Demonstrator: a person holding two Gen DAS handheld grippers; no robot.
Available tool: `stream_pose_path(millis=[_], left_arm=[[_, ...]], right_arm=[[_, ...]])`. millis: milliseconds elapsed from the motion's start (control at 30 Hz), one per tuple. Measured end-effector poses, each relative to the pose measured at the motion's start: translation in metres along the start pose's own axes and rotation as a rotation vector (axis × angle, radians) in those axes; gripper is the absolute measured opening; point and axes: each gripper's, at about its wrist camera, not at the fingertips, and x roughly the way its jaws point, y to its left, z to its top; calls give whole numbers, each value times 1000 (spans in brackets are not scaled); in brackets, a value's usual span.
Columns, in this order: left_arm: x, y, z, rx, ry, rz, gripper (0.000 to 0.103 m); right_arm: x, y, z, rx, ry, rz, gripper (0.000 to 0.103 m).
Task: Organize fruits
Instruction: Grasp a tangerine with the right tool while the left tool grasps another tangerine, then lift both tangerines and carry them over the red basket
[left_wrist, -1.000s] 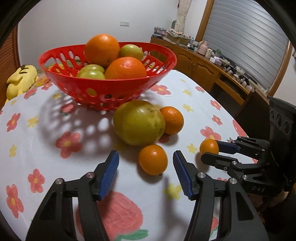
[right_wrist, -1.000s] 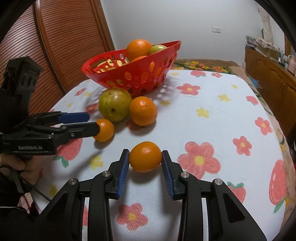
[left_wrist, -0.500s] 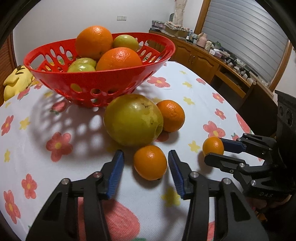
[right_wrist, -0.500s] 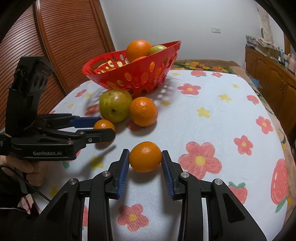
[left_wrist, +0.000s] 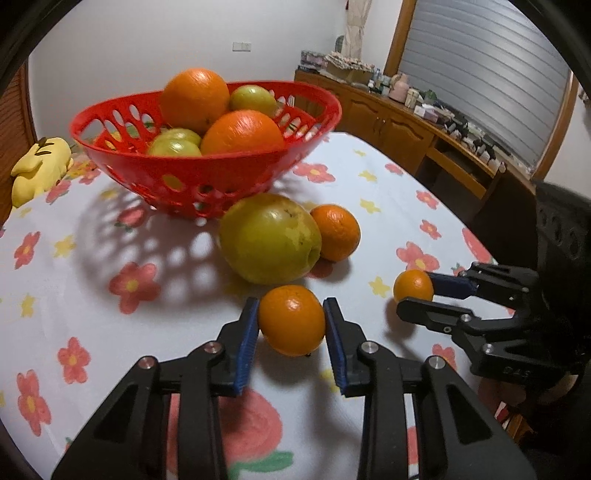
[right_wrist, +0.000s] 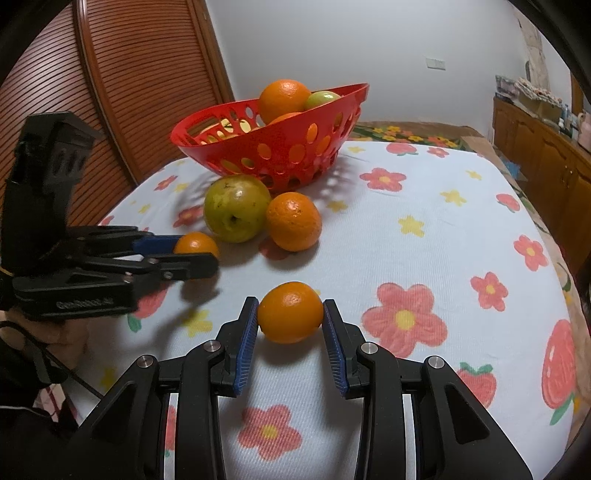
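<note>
Tangerines clamped, one per gripper.
Left gripper (left_wrist: 291, 325) holds its tangerine (left_wrist: 291, 319), stem end toward six o'clock; right gripper (right_wrist: 290, 317) pinches another tangerine (right_wrist: 290, 312), long axis crosswise, basket (right_wrist: 280, 155) at twelve o'clock.

Each camera sat low behind its own jaws, close over the surface (left_wrist: 184, 258). The left view faced the basket (left_wrist: 207, 184) with cabinets (left_wrist: 391, 122) behind; the right view faced it with a slatted door (right_wrist: 122, 92) alongside. Both shared the basket and each other's gripper.
</note>
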Motion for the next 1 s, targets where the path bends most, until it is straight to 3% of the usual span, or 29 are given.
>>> stream_pose_path(millis=[400,1000], left_arm=[[-46,12,21,2,-117,31,33],[-70,29,43,-11,-194,79,33]], right_arm=[[-17,-1,7,0,-31,2,34],[-46,22,67,-119,-123,-14,34]])
